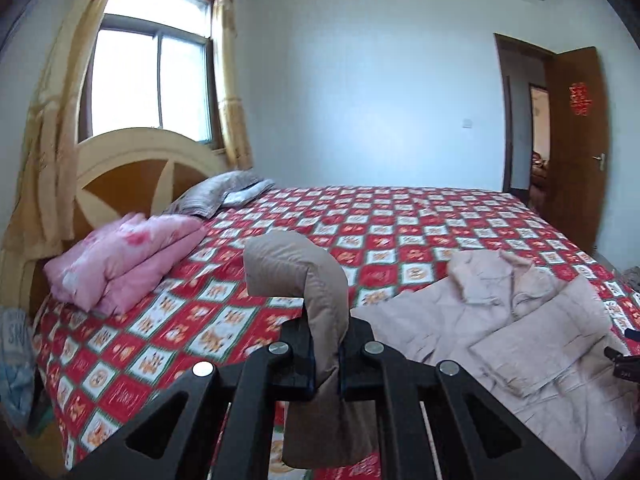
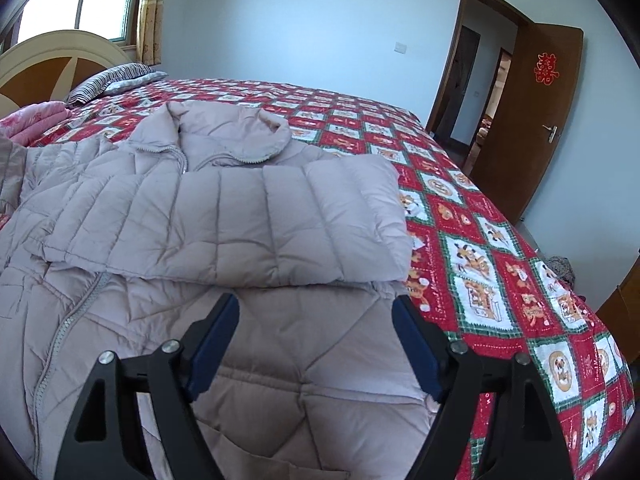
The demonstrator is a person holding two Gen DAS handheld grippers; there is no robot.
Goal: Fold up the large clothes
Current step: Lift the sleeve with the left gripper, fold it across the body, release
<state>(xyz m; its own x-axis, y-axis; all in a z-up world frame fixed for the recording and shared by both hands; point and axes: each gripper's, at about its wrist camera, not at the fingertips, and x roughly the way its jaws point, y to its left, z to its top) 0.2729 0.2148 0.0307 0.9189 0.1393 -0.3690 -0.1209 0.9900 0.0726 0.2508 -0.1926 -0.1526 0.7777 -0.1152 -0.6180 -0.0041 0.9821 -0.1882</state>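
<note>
A pale pink-beige quilted jacket (image 2: 168,360) lies front up on the red patterned bedspread (image 2: 480,240), collar (image 2: 232,128) toward the headboard. One sleeve (image 2: 240,220) is folded across its chest. My right gripper (image 2: 316,304) hovers open over the jacket's lower body, just below that sleeve, with nothing between its fingers. In the left wrist view my left gripper (image 1: 326,332) is shut on the jacket's other sleeve (image 1: 288,264). That sleeve is lifted above the bed, and its end curls over the fingers. The rest of the jacket (image 1: 520,320) lies to the right.
A folded pink quilt (image 1: 120,260) and a grey striped pillow (image 1: 224,192) lie by the wooden headboard (image 1: 132,168). Beyond the bed an open brown door (image 1: 576,140) stands at the right. The bed's edge (image 2: 568,300) runs down the right side.
</note>
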